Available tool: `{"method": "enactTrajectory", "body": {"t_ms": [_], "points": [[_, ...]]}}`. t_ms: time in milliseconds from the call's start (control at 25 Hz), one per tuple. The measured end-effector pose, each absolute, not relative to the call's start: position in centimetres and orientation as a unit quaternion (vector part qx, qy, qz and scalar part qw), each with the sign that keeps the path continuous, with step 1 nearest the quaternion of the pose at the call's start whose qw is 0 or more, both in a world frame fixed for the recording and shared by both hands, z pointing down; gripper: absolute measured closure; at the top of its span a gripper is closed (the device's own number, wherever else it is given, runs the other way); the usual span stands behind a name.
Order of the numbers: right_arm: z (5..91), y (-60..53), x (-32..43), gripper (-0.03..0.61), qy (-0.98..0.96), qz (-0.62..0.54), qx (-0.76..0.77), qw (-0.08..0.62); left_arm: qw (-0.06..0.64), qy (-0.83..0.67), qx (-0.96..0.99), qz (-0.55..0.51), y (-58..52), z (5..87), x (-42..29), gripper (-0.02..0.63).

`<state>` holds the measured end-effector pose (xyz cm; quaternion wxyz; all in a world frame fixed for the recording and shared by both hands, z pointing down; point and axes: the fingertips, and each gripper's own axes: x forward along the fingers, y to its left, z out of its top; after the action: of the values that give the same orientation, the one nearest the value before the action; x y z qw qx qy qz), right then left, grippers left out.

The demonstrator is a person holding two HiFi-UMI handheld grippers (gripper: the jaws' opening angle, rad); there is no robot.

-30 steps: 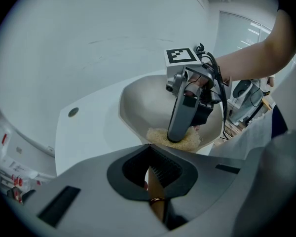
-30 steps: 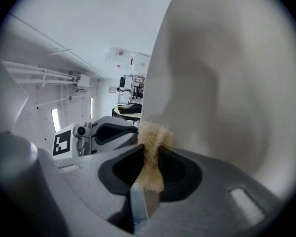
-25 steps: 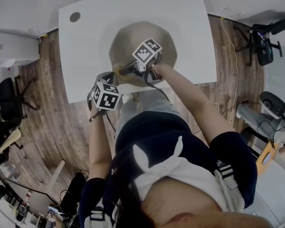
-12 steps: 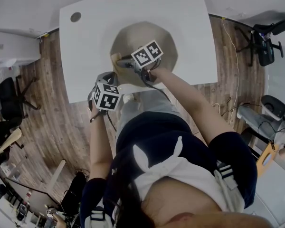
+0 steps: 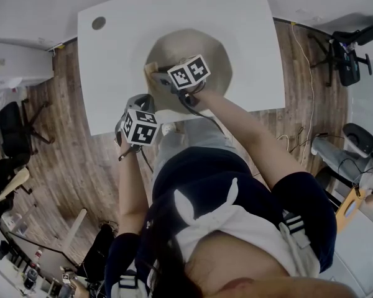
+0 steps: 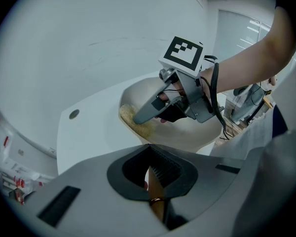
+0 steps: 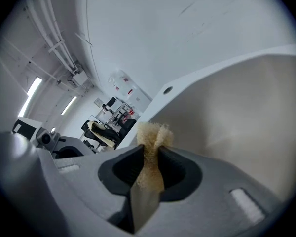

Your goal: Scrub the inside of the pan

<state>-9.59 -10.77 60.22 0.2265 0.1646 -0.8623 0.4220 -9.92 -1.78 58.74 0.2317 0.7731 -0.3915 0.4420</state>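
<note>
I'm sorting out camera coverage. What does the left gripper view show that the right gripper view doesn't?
Only the left gripper view: the left gripper clamping the handle, and the right gripper seen from outside, reaching into the pan. Only the right gripper view: its jaws squeezing the scrub pad, and chairs in the room behind. Both: the pan's inside, the pad and the white table.

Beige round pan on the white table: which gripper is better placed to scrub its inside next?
Right. The right gripper is shut on the tan fibrous scrub pad, its tip inside the beige round pan. The left gripper is shut on the pan's brown handle at the near rim.
</note>
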Motion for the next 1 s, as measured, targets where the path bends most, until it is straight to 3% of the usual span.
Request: {"method": "enactTrajectory", "body": {"t_ms": [1000], "points": [[60.5, -15.6, -8.3, 0.492, -0.888, 0.216, 0.247, 0.321, 0.220, -0.392, 0.772, 0.450, -1.7, 58.8, -10.0, 0.609]]}}
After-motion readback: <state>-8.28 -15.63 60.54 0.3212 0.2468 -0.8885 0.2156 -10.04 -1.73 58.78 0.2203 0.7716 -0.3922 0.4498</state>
